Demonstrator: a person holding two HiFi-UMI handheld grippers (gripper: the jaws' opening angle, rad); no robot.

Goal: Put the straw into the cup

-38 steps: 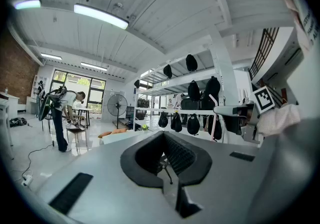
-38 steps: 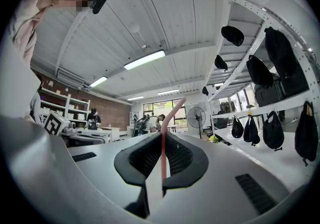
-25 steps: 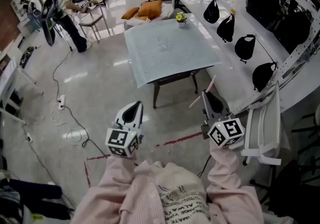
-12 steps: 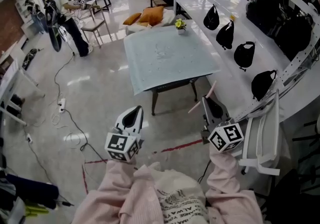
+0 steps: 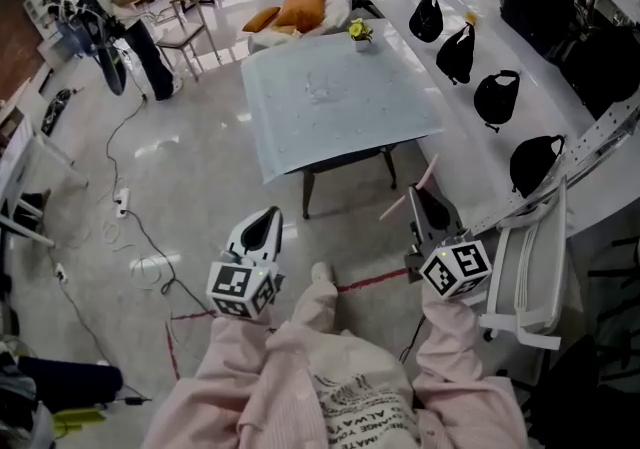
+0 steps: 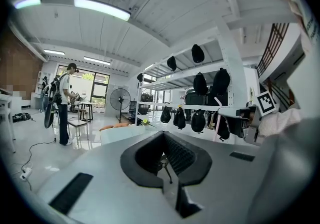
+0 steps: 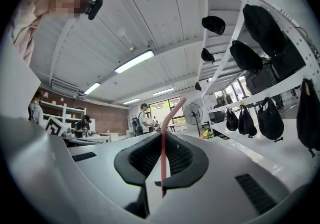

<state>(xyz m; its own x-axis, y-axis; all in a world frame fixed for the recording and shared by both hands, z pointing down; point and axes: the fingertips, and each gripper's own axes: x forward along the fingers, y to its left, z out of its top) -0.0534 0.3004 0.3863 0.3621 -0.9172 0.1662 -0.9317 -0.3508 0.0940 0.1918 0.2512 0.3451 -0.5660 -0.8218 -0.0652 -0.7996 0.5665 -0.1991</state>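
head view first: the person stands on the open floor, well short of the table (image 5: 300, 142), with both tools held out in front. the right gripper (image 5: 420, 199) has its jaws nearly closed, pinched on the pink straw (image 5: 405, 192). the straw sticks out crosswise, one end towards the table and the other back to the left. right gripper view confirms it: the straw runs straight up between the pads, its bent top leans right, and only a short stub shows below the grip.

the left gripper (image 5: 264, 222) is at the same height, off to the left, with its jaws together and nothing in them.

now the cup, and i can't pick one out for sure. there's a faint clear shape (image 5: 320, 89) in the middle of the table that may be it, far from both tools. a small flower pot (image 5: 360, 32) sits at the far edge, and black bags (image 5: 495, 97) hang along the shelves on the right.

so this looks like the carry, with the placing all still to come. to do it well, i'd say close in on the table squarely and keep the pinch as it is, since more squeeze could flatten the straw. i'd bring the empty left tool in to steady the cup, because a light cup may tip. then line the straw's free end over the mouth and tilt it down before letting go. watch the cables (image 5: 130, 227) on the floor.
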